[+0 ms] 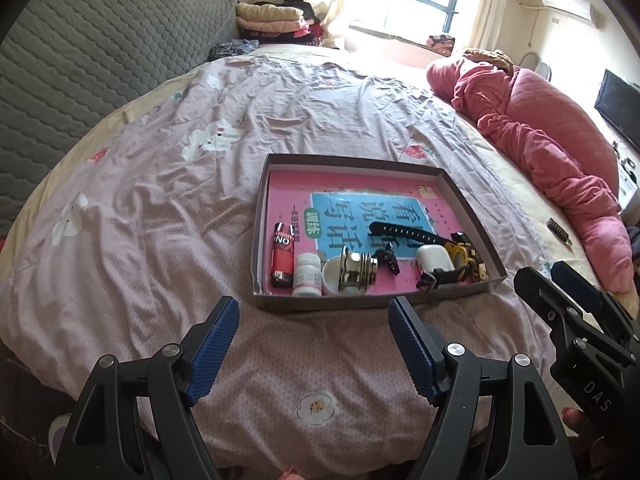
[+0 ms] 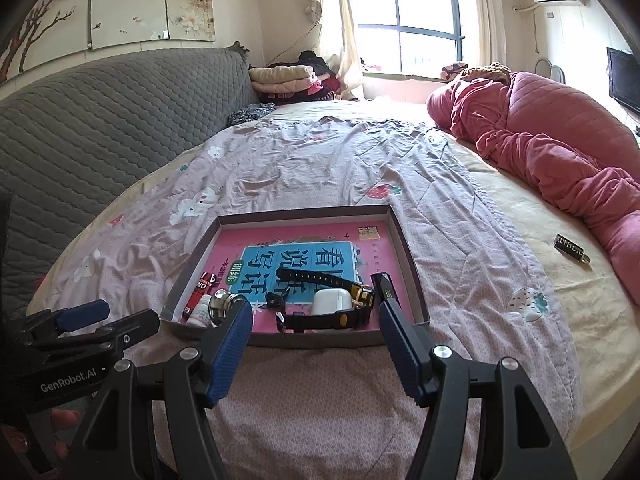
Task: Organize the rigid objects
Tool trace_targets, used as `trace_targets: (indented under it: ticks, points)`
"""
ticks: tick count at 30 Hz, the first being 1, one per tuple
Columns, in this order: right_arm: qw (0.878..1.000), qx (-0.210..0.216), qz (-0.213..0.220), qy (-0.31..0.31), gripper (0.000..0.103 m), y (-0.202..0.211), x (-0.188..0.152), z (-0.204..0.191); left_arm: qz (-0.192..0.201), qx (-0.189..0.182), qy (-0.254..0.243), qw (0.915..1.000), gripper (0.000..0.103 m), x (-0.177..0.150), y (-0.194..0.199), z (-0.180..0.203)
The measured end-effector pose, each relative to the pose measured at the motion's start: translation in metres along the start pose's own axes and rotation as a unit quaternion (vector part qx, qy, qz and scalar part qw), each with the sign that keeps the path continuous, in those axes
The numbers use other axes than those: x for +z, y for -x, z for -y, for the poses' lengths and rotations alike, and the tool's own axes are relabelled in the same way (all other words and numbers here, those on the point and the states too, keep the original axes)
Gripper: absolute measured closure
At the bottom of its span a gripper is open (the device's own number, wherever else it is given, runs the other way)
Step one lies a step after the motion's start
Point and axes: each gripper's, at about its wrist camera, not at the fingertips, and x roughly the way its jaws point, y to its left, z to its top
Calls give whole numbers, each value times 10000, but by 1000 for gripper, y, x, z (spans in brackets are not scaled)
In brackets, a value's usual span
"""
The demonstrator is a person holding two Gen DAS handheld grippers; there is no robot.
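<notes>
Apparently, sorting is being finished: most items are being kept in the tray [image 1: 472,200]; 1 dark tag [image 2: 570,249] is lying outside on the bed [image 1: 160,200]; both the left claw [image 1: 314,346] and right claw [image 2: 316,350] are being held apart, empty.

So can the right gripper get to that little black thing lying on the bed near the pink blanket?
Probably yes. The right gripper is open and empty, and the black tag lies alone on bare sheet off to its right, outside the box. Nothing covers it.

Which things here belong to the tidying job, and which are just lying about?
Job: shallow box, pink book, black strap, white case, pill bottle, keyring tag.
Lying about: pink quilt, folded clothes.
</notes>
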Motion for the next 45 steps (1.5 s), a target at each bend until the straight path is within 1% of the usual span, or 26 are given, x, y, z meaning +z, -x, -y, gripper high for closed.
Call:
trace_targets:
  ticks: [6, 10, 18, 22, 24, 31, 35, 38, 45]
  points:
    - [10000, 45, -69, -4, 38, 2, -8, 0, -59, -10, -43, 10000, 25, -11, 1, 3]
    - [9998, 66, -169, 32, 38, 1, -21, -3, -108, -24, -67, 9999, 25, -19, -1, 3]
    - [9992, 7, -403, -36, 38, -8, -48, -3, -220, 47, -152, 9996, 25, -36, -9, 2]
    - [9989, 34, -453, -110, 38, -11, -58, -2, -317, 191, -211, 9991, 25, -46, -14, 3]
    - [9987, 38, -490, -107, 38, -14, -61, -1, -373, 190, -208, 9989, 25, -50, -17, 2]
    - [9985, -6, -478, -283, 38, -18, -75, 5, -455, 216, -185, 9986, 25, -61, -25, 0]
    - [9985, 7, -491, -254, 38, -23, -84, 5, -531, 212, -210, 9981, 25, -68, -31, 2]
    - [9981, 13, -531, -309, 38, -27, -86, 6, -591, 202, -196, 9979, 25, -71, -36, 5]
    - [9973, -127, -524, -503, 38, -31, -89, 15, -677, 182, -220, 9973, 25, -77, -47, 8]
